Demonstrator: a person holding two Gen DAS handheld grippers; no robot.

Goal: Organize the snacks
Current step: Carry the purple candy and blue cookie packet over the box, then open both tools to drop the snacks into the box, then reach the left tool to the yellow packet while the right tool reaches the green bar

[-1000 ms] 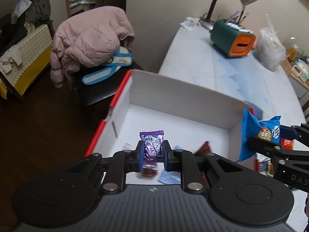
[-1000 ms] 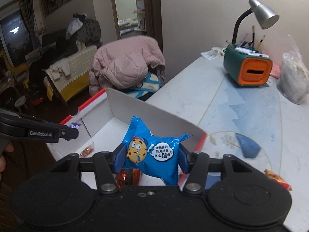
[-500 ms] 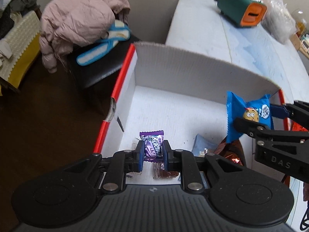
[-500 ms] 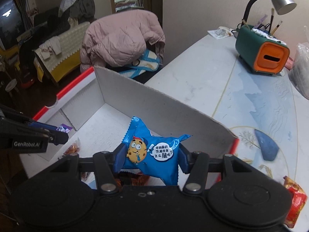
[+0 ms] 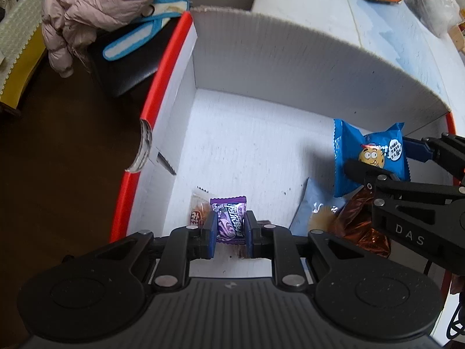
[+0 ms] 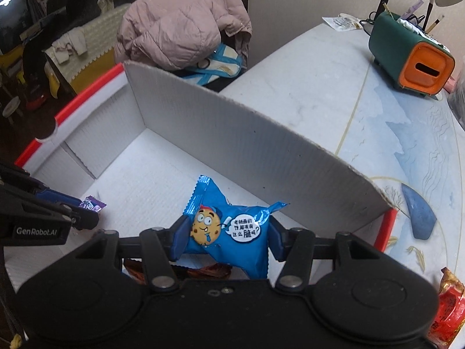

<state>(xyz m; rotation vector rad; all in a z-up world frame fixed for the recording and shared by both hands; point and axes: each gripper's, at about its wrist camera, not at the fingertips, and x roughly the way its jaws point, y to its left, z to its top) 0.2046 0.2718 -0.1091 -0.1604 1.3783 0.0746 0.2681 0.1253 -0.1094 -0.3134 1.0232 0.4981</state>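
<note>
- Left wrist view: left gripper is clamped on a purple candy, hanging over the white box floor at 6 o'clock. An orange-ish candy lies just beside it. The right gripper comes in from 3 o'clock.
- Right wrist view: right gripper is squeezing a blue cookie packet inside the box, near-right side. A red snack sits on the table at 4 o'clock, outside the box.
</note>
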